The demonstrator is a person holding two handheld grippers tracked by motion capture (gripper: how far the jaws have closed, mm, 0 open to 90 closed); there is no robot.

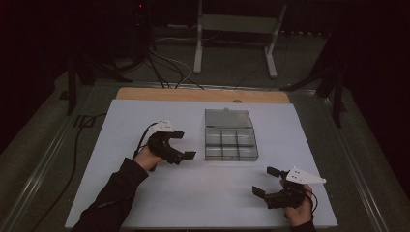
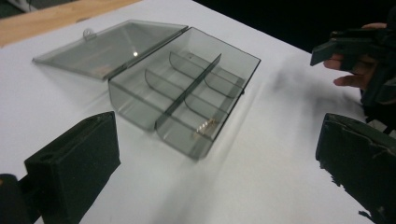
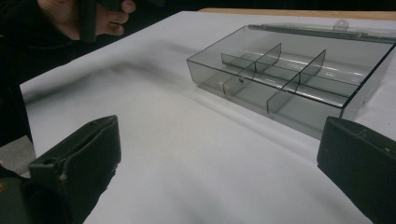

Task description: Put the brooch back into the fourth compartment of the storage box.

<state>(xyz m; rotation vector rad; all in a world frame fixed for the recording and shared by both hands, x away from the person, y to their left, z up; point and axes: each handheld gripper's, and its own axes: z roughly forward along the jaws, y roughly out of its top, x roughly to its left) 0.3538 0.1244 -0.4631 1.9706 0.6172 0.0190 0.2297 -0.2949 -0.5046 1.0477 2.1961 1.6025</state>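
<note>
- The divided box (image 1: 231, 144) sits on the desk (image 1: 125, 121), a little toward the far edge and right of the middle, its lid (image 1: 228, 118) lying open flat on the far side.
- My left tongs (image 1: 183, 145) hang just left of the box, jaws apart.
- My right tongs (image 1: 263, 181) hang near the desk's near right corner, jaws apart, well apart from the box.

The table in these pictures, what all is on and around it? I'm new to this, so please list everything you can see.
Compartment box: one, clear grey, lid open flat behind it, centre of sheet.
Sheet: one, white, covering the table.
Table edge: wood, far side.
Frame stand: one, pale, floor beyond.
Cables: several, dark, floor beyond.
Left gripper: black, open, left of the box.
Right gripper: black, open, near right.
Hands: two, holding the grippers.
</note>
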